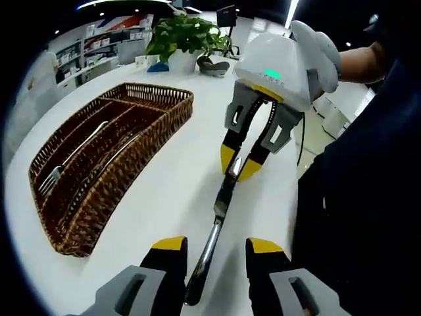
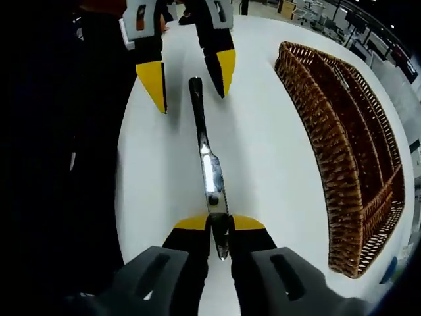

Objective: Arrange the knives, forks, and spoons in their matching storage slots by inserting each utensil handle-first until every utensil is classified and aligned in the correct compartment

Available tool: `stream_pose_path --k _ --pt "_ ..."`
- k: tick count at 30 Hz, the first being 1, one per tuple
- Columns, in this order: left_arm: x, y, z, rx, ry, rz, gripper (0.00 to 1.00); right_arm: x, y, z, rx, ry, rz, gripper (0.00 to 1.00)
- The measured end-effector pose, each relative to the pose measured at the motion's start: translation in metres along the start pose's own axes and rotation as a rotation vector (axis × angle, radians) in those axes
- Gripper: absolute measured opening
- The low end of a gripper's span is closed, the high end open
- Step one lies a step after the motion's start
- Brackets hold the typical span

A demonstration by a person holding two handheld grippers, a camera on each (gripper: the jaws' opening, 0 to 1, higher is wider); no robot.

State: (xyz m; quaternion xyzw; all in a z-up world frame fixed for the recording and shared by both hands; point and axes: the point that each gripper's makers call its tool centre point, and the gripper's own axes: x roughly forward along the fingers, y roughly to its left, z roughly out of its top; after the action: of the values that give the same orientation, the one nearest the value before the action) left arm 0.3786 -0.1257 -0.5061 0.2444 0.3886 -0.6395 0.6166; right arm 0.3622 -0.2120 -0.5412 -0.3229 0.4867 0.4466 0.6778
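Note:
A knife (image 1: 220,197) with a dark handle and shiny blade lies along the white table (image 1: 164,217). My right gripper (image 1: 240,161) is shut on its blade end, seen close up in the right gripper view (image 2: 219,224). My left gripper (image 1: 214,247) is open, its yellow-tipped jaws standing either side of the knife's handle (image 2: 195,92) without closing on it. The same left gripper (image 2: 191,76) shows at the top of the right gripper view. The wicker cutlery basket (image 1: 148,158) with long compartments lies to the left, holding a fork (image 1: 49,179) and other utensils.
In the right gripper view the basket (image 2: 322,131) lies along the right side. A potted plant (image 1: 184,33) and small items stand at the table's far end. A person's dark sleeve (image 1: 368,171) sits past the table's right edge.

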Motion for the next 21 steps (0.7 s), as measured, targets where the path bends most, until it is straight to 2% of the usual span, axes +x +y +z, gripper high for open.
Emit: stream_pose_path --k 5,8,14,17,21 --pt "0.007 0.002 -0.002 0.068 0.024 -0.004 0.33 0.000 0.001 0.000 -0.053 0.027 0.009 0.08" --pt "0.012 0.000 -0.006 0.116 0.063 -0.023 0.32 -0.002 0.002 0.000 -0.045 0.008 0.000 0.08" --pt "0.013 -0.002 -0.007 0.132 0.081 -0.050 0.29 -0.007 0.004 0.000 -0.023 -0.021 -0.003 0.08" --pt "0.017 -0.003 -0.007 0.171 0.098 -0.064 0.28 -0.012 0.002 0.004 -0.024 -0.036 -0.015 0.08" --pt "0.021 -0.004 -0.004 0.211 0.089 -0.077 0.25 -0.018 0.003 0.007 -0.021 -0.041 -0.011 0.08"
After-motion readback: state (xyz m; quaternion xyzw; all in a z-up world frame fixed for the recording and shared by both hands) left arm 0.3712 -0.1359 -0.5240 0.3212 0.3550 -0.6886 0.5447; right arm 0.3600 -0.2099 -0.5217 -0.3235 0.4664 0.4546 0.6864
